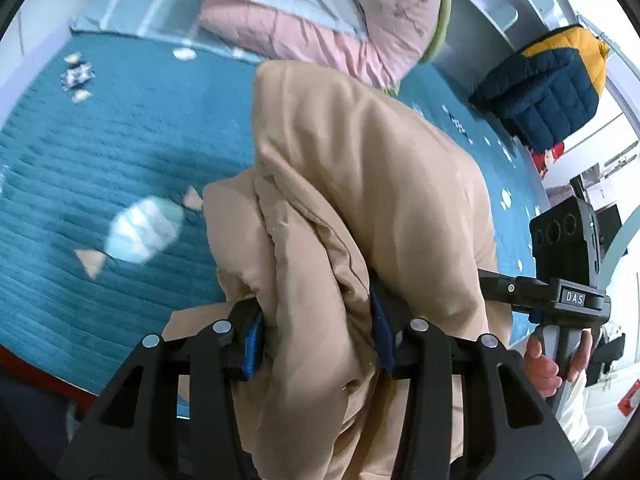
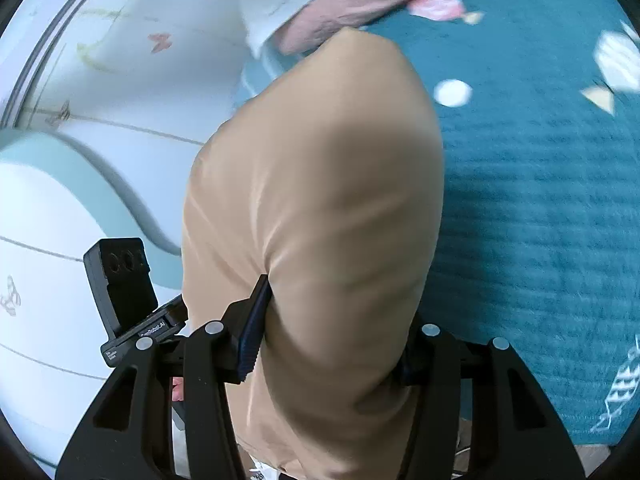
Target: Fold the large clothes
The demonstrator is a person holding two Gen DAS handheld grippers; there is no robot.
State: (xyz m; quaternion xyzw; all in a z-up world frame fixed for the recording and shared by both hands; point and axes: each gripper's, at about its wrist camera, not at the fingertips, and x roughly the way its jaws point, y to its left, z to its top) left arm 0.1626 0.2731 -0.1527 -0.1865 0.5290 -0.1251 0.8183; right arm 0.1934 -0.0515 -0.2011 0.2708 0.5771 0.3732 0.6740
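We've got the left gripper (image 1: 316, 336) and right gripper (image 2: 328, 344) both pinching the tan coat (image 1: 360, 168) above the teal bed (image 1: 120, 128). Next, probably: lift evenly w/ grippers level so it hangs w/o twisting, clear of the pink quilt (image 1: 360, 8).

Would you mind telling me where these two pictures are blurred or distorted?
Left wrist view: the teal bedspread and its fish pattern are smeared, the beige garment fairly sharp, the edges bent by fisheye. Right wrist view: the beige garment is soft, the teal bedspread streaked, the white furniture curved.
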